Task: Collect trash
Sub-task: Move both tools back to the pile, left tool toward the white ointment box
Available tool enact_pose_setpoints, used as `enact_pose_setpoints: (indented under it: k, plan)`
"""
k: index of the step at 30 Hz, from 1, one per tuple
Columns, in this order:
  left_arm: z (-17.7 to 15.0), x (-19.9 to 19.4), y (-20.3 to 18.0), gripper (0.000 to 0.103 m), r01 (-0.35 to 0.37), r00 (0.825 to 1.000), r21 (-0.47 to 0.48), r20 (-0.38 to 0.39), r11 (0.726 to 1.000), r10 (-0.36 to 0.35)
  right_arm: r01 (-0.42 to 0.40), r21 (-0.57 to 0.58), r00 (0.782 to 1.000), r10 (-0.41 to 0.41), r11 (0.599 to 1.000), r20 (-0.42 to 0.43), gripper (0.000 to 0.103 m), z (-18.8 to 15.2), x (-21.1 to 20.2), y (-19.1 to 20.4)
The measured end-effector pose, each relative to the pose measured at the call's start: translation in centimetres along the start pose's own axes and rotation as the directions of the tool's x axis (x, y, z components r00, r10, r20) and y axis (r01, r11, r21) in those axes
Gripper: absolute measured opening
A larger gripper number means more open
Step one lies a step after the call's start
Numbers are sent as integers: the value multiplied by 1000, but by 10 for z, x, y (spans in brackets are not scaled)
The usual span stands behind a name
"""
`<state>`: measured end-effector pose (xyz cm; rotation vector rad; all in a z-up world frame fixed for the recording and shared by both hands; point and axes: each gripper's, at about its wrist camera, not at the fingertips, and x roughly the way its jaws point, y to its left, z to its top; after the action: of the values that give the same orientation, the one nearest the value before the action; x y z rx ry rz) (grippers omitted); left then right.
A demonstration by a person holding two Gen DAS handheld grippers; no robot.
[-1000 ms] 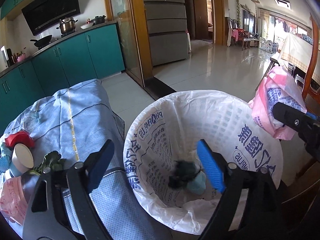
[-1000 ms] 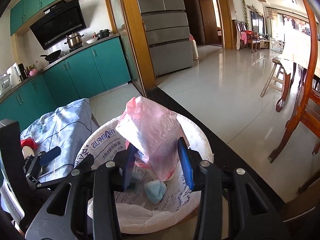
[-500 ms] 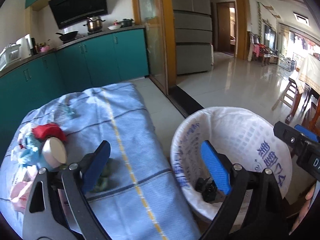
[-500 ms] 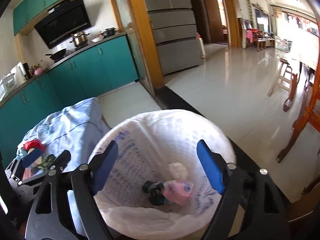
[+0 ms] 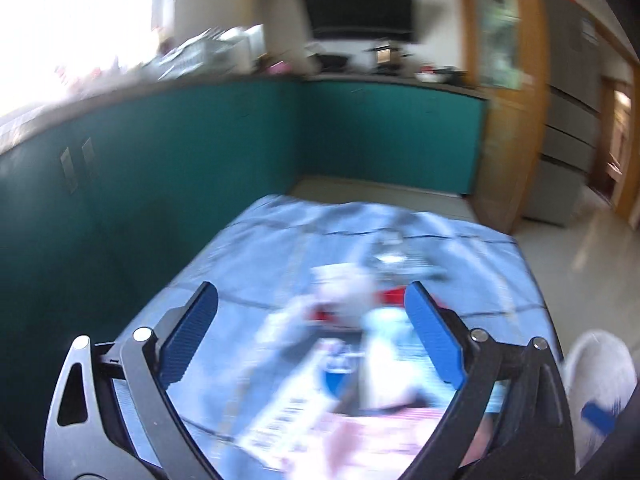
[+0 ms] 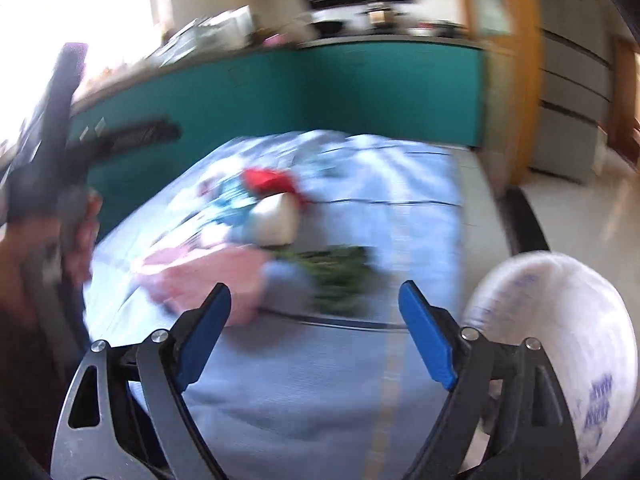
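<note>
Blue checked cloth (image 6: 352,380) covers the table, both views motion-blurred; teal cabinets (image 5: 168,184) run behind it along the wall, with a dark range hood (image 5: 356,8) above the counter. Trash sits in a loose heap on the cloth: red crumpled piece (image 6: 268,180), white paper cup (image 6: 276,220) on its side touching the red piece, green leafy scraps (image 6: 336,276) just in front of the cup, pink plastic bag (image 6: 208,280) left of the greens, some light blue bits behind, too blurred to name. Bin with white printed liner (image 6: 560,320) stands off the table's right edge, beside the right gripper. Right gripper (image 6: 316,336) is spread wide with nothing between its blue pads (image 6: 428,340), hanging over bare cloth near the greens and pink bag, touching neither. Left gripper (image 5: 312,336) is also spread wide and holding nothing, over the heap; the blurred red piece, cup and a printed white wrapper (image 5: 288,408) show between its pads (image 5: 188,340), contact cannot be told. In the right wrist view the left gripper's dark frame and the person's hand (image 6: 80,236) block the left side of the table
</note>
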<state>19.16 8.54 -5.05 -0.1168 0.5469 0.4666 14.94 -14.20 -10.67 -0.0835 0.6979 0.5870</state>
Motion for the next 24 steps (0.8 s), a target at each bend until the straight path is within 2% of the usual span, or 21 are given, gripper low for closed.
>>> enact_pose_setpoints:
  k: [4,8,13,18,19,21,23,24]
  plan:
    - [3,23,51,94,-67,995,-65,-74,996,62,-65,-117,997,61,991,-37,92,5,22,45]
    - [1,37,83,94,-108,988,-91,-123,990,96,-81,-196,995,70,977,-64,96,12,44,75]
    - [-3,52,102,94,-131,979,-98,-166,987,114,-92,-216,991,69,972,-112,96,15,73,91]
    - [-5,59,105,94,-131,976,-84,-184,988,114,-96,-223,990,70,970,-122,95,12,83,97]
    - [-7,60,107,94,-130,976,-85,-187,988,113,-97,-224,990,72,970,-119,93,10,83,99]
    - [-7,61,110,94,-129,975,-92,-193,987,109,-100,-219,990,75,971,-120,77,9,83,97]
    - [-7,62,112,94,-128,975,-103,-195,987,106,-96,-209,991,72,973,-117,64,8,80,92]
    - [-7,62,112,94,-127,975,-105,-196,986,105,-99,-205,990,76,974,-117,61,8,79,90]
